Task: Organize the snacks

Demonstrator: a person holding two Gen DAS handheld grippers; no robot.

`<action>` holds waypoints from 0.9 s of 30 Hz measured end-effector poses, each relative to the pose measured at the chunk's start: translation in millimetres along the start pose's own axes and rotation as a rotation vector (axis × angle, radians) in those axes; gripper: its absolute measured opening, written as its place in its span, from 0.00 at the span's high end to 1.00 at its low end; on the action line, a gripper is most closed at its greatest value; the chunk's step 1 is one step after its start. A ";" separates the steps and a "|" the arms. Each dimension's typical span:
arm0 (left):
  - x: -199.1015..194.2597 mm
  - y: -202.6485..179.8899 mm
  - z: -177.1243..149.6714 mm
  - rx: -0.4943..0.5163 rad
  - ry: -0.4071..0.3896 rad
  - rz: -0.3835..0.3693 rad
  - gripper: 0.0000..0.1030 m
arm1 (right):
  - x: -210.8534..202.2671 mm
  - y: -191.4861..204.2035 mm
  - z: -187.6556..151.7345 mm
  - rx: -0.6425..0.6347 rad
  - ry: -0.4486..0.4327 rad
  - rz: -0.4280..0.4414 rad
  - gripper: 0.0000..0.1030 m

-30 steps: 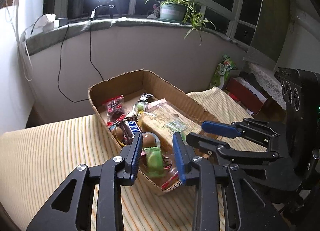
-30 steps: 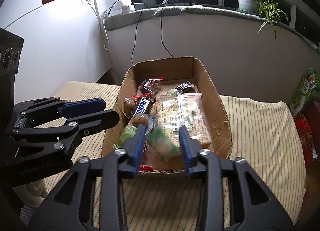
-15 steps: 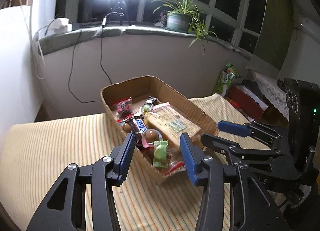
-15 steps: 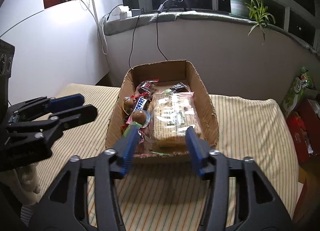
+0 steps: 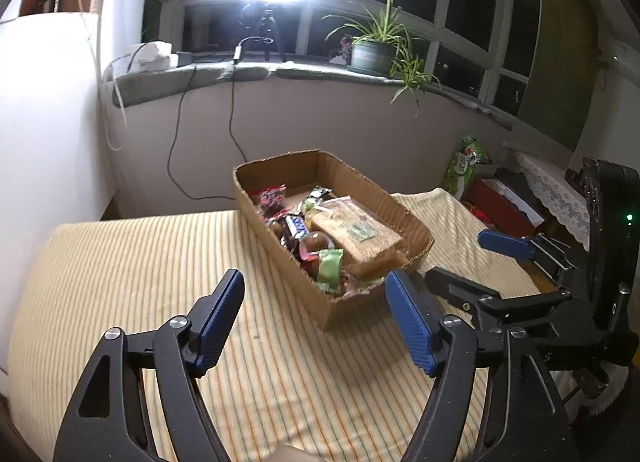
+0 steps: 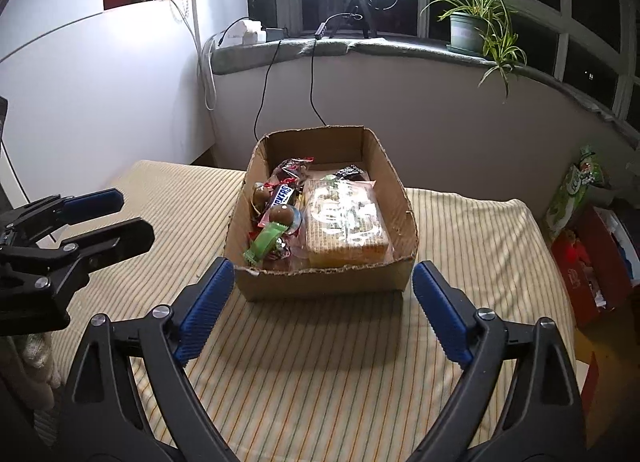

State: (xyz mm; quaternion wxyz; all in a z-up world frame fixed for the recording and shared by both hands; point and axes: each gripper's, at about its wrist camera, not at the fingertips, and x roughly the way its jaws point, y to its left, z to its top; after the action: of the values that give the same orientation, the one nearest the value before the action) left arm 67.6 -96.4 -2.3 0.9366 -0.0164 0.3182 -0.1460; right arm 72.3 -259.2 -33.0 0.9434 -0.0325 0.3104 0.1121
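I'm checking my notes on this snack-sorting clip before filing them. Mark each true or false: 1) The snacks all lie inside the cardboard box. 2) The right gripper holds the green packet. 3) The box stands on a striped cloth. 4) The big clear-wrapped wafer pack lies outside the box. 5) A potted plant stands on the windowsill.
1) True: the snacks seen all lie inside the cardboard box.
2) False: the right gripper holds nothing, its jaws opening; the green packet lies in the box.
3) True: it stands on the striped cloth.
4) False: the wafer pack lies in the box.
5) True: the potted plant stands on the windowsill.
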 end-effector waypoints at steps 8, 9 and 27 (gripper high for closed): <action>-13.6 -2.1 -5.5 0.007 -0.023 0.046 0.23 | -6.3 -8.0 -6.9 0.046 0.001 0.007 0.07; -14.5 -2.7 -4.8 0.007 -0.025 0.046 0.23 | -7.0 -9.1 -7.3 0.050 0.000 0.006 0.07; -14.3 -7.6 -5.7 0.009 -0.024 0.046 0.23 | -9.8 -13.9 -11.4 0.071 0.007 -0.004 0.07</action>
State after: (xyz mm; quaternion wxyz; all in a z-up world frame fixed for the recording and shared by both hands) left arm 51.4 -99.2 2.6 0.9435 -0.0068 0.3065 -0.1256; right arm 61.3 -276.1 -36.5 0.9431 -0.0002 0.3174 0.0990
